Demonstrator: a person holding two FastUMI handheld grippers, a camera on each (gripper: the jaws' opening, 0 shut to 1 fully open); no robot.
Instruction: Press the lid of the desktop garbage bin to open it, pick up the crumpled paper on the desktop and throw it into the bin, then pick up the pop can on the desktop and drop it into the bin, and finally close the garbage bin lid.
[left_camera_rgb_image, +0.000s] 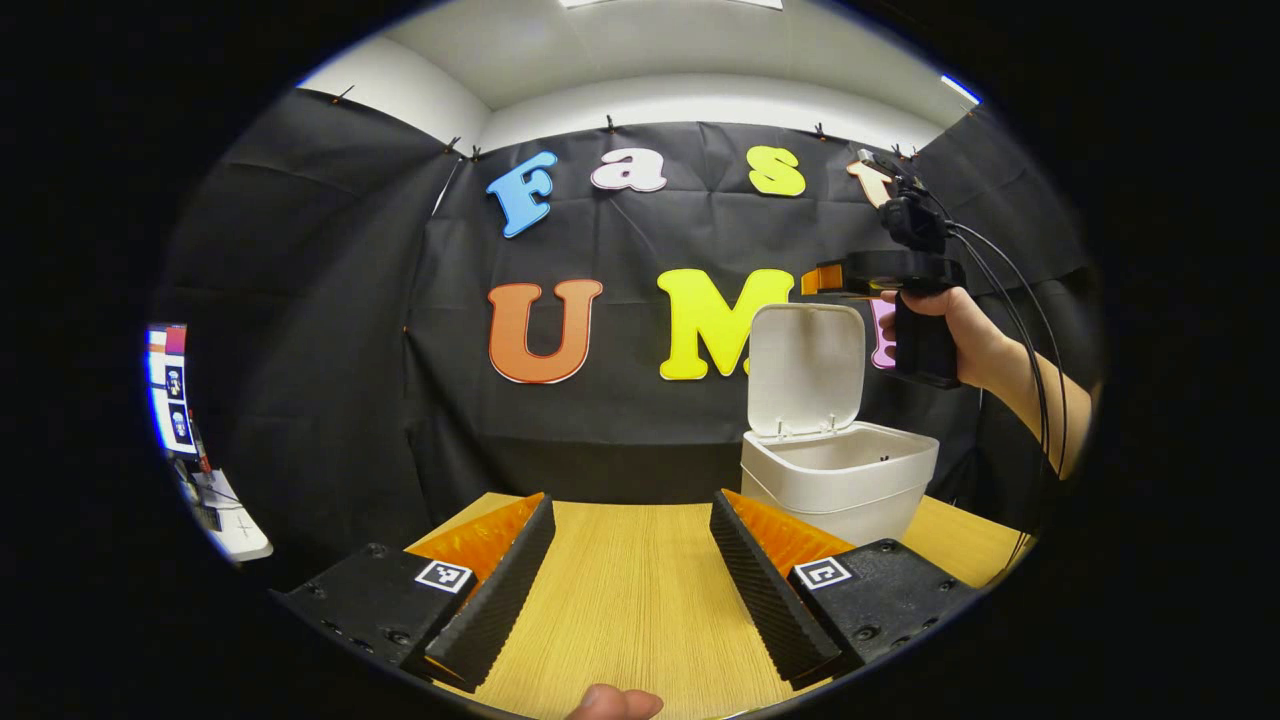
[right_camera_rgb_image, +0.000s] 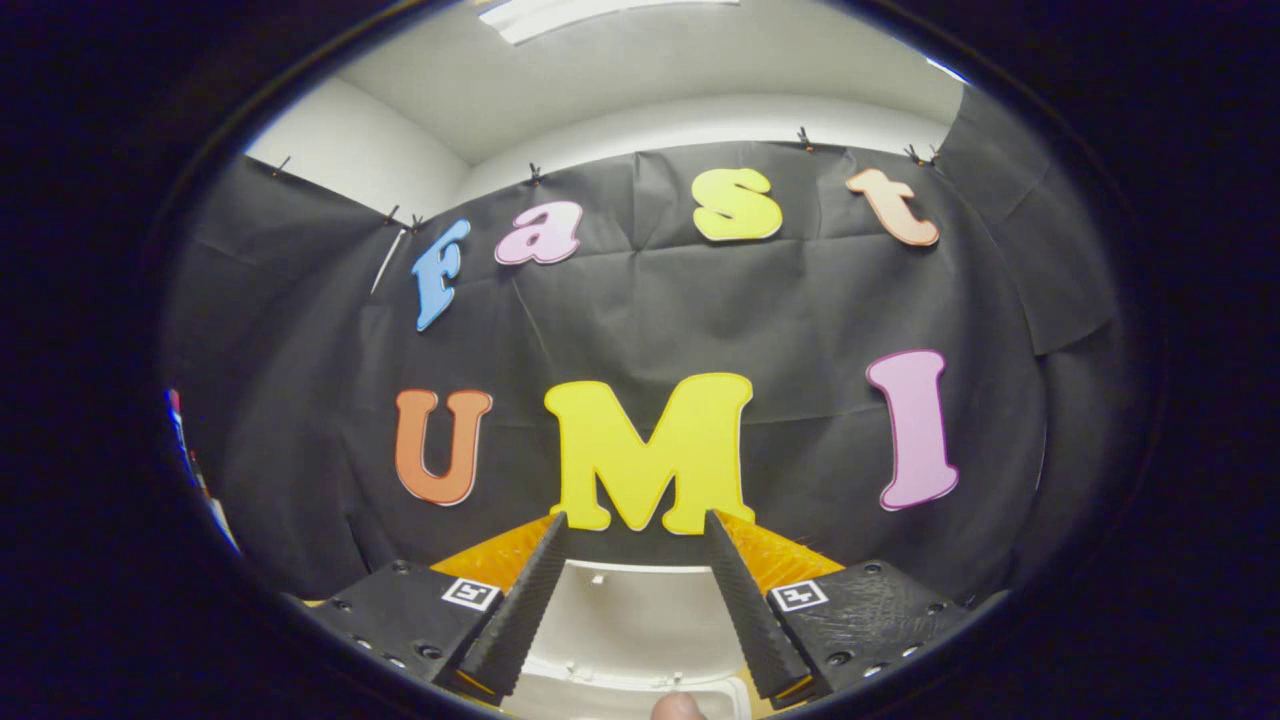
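Note:
The white desktop bin (left_camera_rgb_image: 840, 480) stands on the right part of the wooden table (left_camera_rgb_image: 630, 600), its lid (left_camera_rgb_image: 806, 366) swung up and upright behind the open mouth. In the left gripper view my left gripper (left_camera_rgb_image: 632, 500) is open low over the bare table, left of the bin, with nothing between its fingers. A hand (left_camera_rgb_image: 965, 335) holds my right gripper (left_camera_rgb_image: 815, 280) in the air just above the raised lid. In the right gripper view my right gripper (right_camera_rgb_image: 635, 520) is open and empty, with the white lid (right_camera_rgb_image: 630, 615) showing below and between its fingers.
The table's far edge meets the black cloth wall close behind the bin. A lit screen (left_camera_rgb_image: 170, 385) and a white surface (left_camera_rgb_image: 235, 525) lie off to the far left. Cables (left_camera_rgb_image: 1020, 320) trail from the right gripper along the forearm.

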